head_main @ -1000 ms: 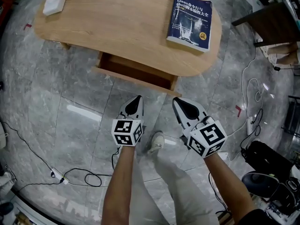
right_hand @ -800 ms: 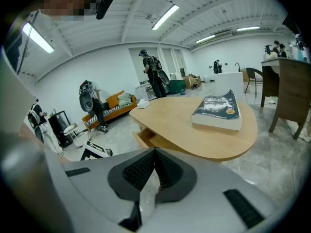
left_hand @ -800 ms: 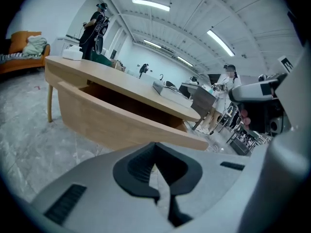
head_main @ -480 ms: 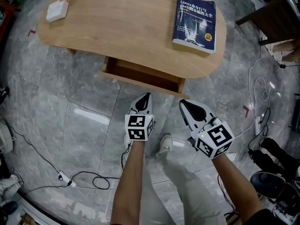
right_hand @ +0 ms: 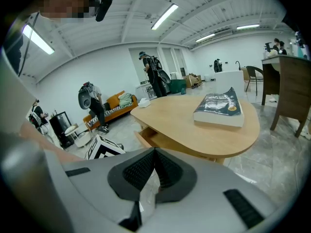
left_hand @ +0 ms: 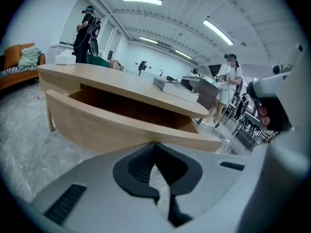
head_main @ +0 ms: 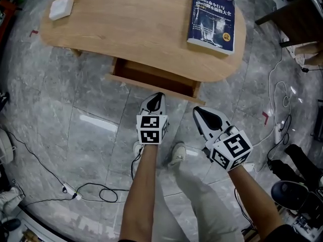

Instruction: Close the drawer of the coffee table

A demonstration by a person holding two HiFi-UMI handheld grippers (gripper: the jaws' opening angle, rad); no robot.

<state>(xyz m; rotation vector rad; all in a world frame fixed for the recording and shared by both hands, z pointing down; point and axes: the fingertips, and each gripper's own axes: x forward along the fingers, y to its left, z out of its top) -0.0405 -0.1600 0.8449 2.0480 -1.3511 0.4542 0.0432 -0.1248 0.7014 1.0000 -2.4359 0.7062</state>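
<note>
The oval wooden coffee table (head_main: 126, 29) has its drawer (head_main: 154, 82) pulled out toward me. My left gripper (head_main: 158, 98) is shut and empty, its tip right at the middle of the drawer front (left_hand: 112, 127); whether it touches is unclear. In the left gripper view the left gripper (left_hand: 155, 145) points straight at that panel. My right gripper (head_main: 198, 112) is shut and empty too, and hangs a little short of the drawer's right end. The right gripper view shows the right gripper (right_hand: 154, 152) below the tabletop (right_hand: 194, 130), with the open drawer (right_hand: 149, 139) to the left.
A blue book (head_main: 212, 19) lies on the table's right end and a small white box (head_main: 61, 7) on its left end. Cables (head_main: 86, 188) and a power strip (head_main: 278, 132) lie on the marble floor. A dark chair (head_main: 290, 19) stands at the right. My shoe (head_main: 176, 154) is beneath the grippers.
Both grippers have moved forward toward the drawer; the left tip has closed most of its gap to the drawer front. The drawer stands as far out as before.
</note>
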